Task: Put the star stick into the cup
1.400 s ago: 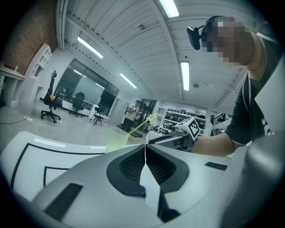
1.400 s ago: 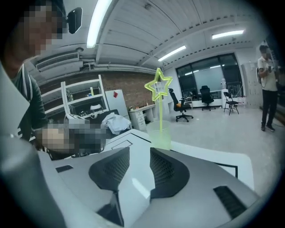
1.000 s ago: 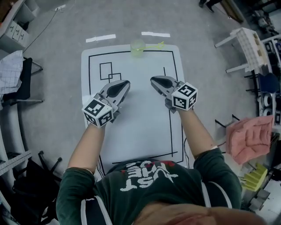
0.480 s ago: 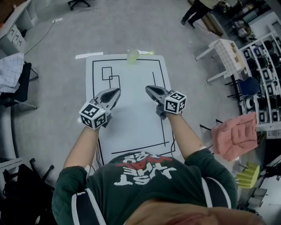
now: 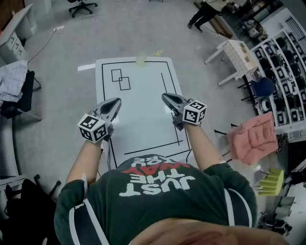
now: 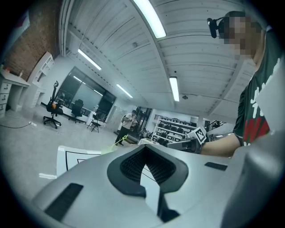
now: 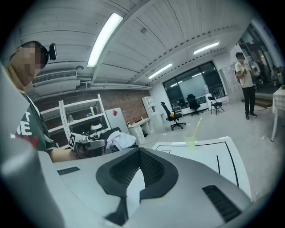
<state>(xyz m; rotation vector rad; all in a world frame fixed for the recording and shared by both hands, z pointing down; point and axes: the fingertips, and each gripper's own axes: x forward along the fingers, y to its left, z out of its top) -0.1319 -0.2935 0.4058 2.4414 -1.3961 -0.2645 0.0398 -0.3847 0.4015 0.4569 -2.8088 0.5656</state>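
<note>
A pale green cup (image 5: pixel 142 59) stands at the far edge of the white table (image 5: pixel 143 119), and the yellow-green star stick (image 5: pixel 155 53) leans out of it to the right. Both grippers hover over the table's near half, far from the cup. My left gripper (image 5: pixel 114 102) is shut and empty. My right gripper (image 5: pixel 166 98) is likewise shut with nothing in it. The right gripper view shows the cup (image 7: pixel 190 142) with the stick (image 7: pixel 197 124) beyond the closed right gripper (image 7: pixel 139 150). In the left gripper view the cup (image 6: pixel 109 150) is faint past the left gripper (image 6: pixel 145 148).
Black lines and two small squares (image 5: pixel 120 79) mark the table top. A white side table (image 5: pixel 234 52) and a pink cushioned seat (image 5: pixel 251 139) stand to the right, a desk chair (image 5: pixel 79 5) far left. A person (image 7: pixel 247 84) stands across the room.
Both grippers have drawn back toward the person's body and risen, away from the cup. The cup with the stick has stayed at the far table edge.
</note>
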